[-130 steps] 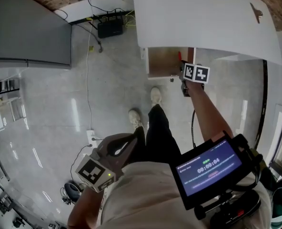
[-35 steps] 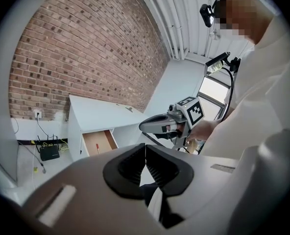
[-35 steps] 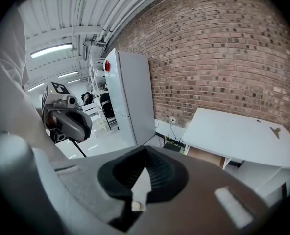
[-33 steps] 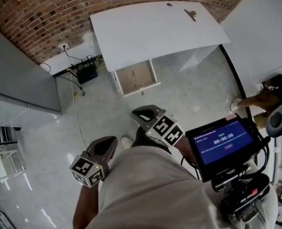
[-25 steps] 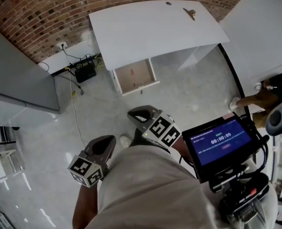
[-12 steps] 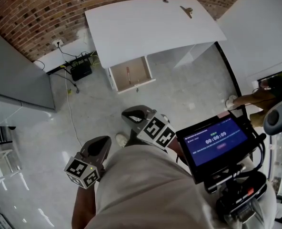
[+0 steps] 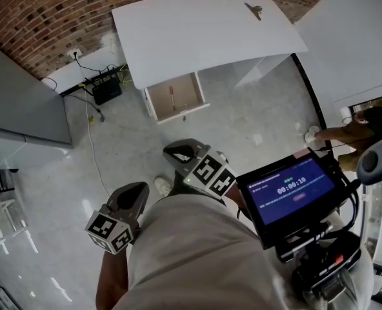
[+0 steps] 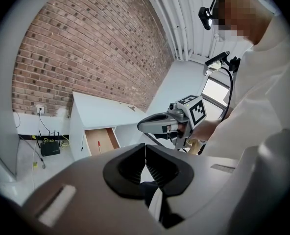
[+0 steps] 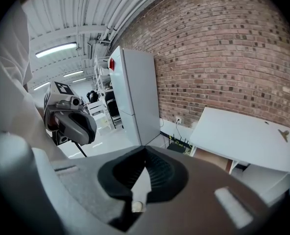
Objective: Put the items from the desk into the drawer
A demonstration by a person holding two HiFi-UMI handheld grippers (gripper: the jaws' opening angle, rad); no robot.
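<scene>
Nearest, at the person's torso, the left gripper [image 8: 145,154] and the right gripper [image 9: 144,154] are held side by side, each with its jaws closed together and nothing between them. Well beyond, across the floor, the drawer [image 7: 188,105] stands pulled open under the white desk [image 7: 191,34], with a thin reddish item [image 7: 171,94] inside. A small dark item [image 7: 254,9] lies on the desk's far right part.

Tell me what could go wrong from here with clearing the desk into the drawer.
1. The open drawer juts out from the desk, so you might bump it when walking in.
2. The small item lies near the desk's far edge, where a claw could nudge it off.
3. The left claw and right claw are shut and must open first.
</scene>
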